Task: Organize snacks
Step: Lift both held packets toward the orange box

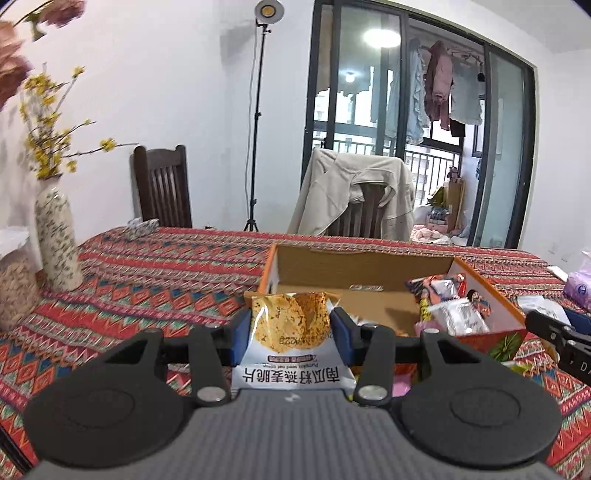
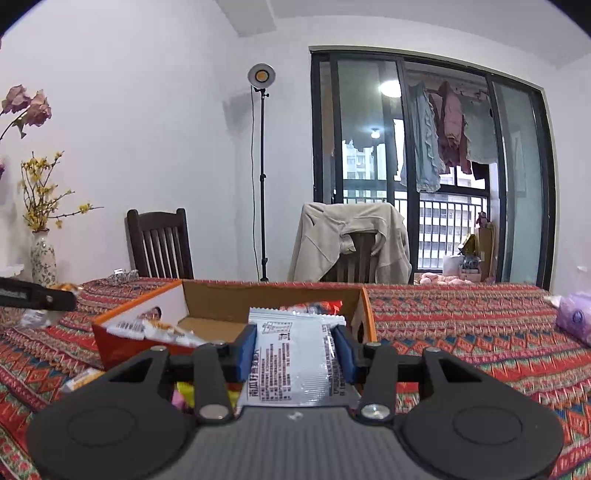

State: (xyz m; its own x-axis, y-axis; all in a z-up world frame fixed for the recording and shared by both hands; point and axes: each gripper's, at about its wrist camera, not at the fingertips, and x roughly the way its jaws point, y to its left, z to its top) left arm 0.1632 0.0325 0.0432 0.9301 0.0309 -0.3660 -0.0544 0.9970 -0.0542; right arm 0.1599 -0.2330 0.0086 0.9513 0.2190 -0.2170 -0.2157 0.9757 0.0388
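Each gripper, left gripper (image 1: 290,334) and right gripper (image 2: 297,350), pinches a snack packet (oat crisps (image 1: 291,332), silver packet (image 2: 295,354)) before the box (image 1: 369,266).

Bright, even indoor light, strong fisheye bend.
We see a lit stand lamp (image 1: 270,10) and ceiling-light glare on the glass door (image 1: 380,38); flowers (image 1: 14,66) blur, corners go dark.
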